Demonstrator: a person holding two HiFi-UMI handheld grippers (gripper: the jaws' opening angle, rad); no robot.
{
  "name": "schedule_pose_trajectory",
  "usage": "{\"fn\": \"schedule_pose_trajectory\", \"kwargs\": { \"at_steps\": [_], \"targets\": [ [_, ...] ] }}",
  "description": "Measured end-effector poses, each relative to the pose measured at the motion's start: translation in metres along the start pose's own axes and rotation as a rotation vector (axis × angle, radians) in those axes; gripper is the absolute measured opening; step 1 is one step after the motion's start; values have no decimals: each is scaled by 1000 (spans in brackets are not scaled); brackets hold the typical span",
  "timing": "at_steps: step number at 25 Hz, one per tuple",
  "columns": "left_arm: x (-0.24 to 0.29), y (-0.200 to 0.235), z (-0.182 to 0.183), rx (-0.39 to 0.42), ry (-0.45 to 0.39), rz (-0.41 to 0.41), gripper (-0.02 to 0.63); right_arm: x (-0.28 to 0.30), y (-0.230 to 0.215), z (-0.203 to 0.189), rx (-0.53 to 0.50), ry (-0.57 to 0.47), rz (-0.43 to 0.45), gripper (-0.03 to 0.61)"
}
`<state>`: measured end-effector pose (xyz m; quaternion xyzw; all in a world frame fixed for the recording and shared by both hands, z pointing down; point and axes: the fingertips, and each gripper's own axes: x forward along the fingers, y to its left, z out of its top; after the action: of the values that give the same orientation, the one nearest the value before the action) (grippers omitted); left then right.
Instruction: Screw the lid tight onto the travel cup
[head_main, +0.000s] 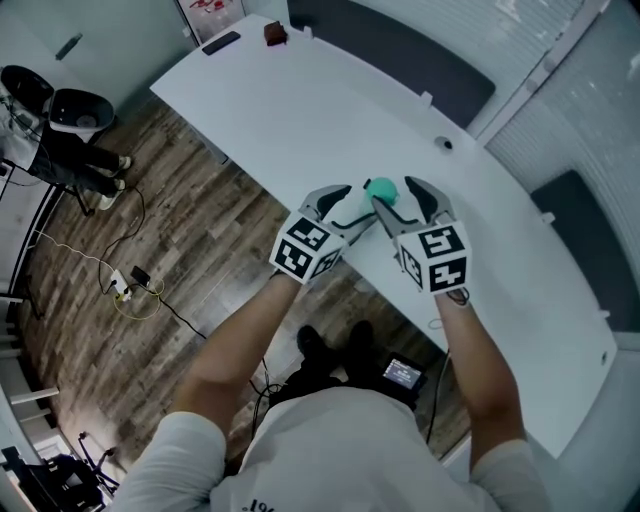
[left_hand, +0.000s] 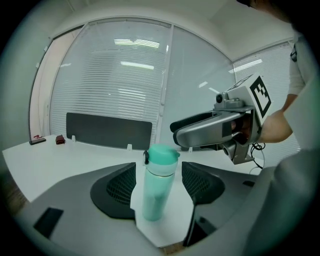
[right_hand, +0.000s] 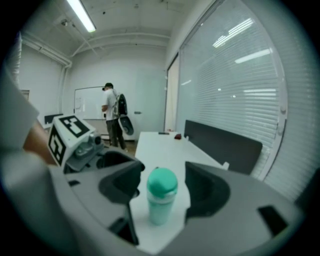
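Observation:
A teal travel cup (head_main: 381, 189) stands upright on the white table (head_main: 300, 110), close to its front edge, with its teal lid (left_hand: 162, 154) on top. My left gripper (head_main: 352, 210) is open, and the cup (left_hand: 159, 190) stands between its jaws with a gap on each side. From the other side my right gripper (head_main: 400, 200) is open too, its jaws either side of the cup (right_hand: 161, 200) without touching it. The lid (right_hand: 162, 182) shows rounded in the right gripper view. The right gripper's body (left_hand: 220, 127) hangs above and behind the cup.
A black flat object (head_main: 220, 42) and a small red-brown object (head_main: 275, 34) lie at the table's far end. A dark panel (head_main: 390, 50) runs along the back edge, with a cable hole (head_main: 444, 143) near it. A person (right_hand: 112, 117) stands by a whiteboard. Cables cross the wooden floor (head_main: 130, 290).

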<state>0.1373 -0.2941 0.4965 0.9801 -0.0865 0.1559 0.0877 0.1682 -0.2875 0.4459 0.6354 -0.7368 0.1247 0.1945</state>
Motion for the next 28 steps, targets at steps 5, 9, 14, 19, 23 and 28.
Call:
{"fn": "schedule_pose_trajectory", "kwargs": {
  "at_steps": [5,9,14,19,23,28],
  "targets": [
    [-15,3,14,-21,-36,4,304,-12,-2,10,12,-19,-24,285],
    [-30,4,36,-38,-83,-2,303,-23,-3,24,27,-47,-49,284],
    [-56,-5,67,-38,-147,-22,277,-42,2,43,50,-99,-85,160],
    [-90,-20,85,-29,-214,-63,200,-60,9,56,87,-140,-120,104],
    [-118,-28,93,-45,-252,-76,151,-78,20,63,100,-170,-142,84],
    [-148,-40,99,-66,-304,-99,69,-99,29,62,129,-187,-166,59]
  ]
}}
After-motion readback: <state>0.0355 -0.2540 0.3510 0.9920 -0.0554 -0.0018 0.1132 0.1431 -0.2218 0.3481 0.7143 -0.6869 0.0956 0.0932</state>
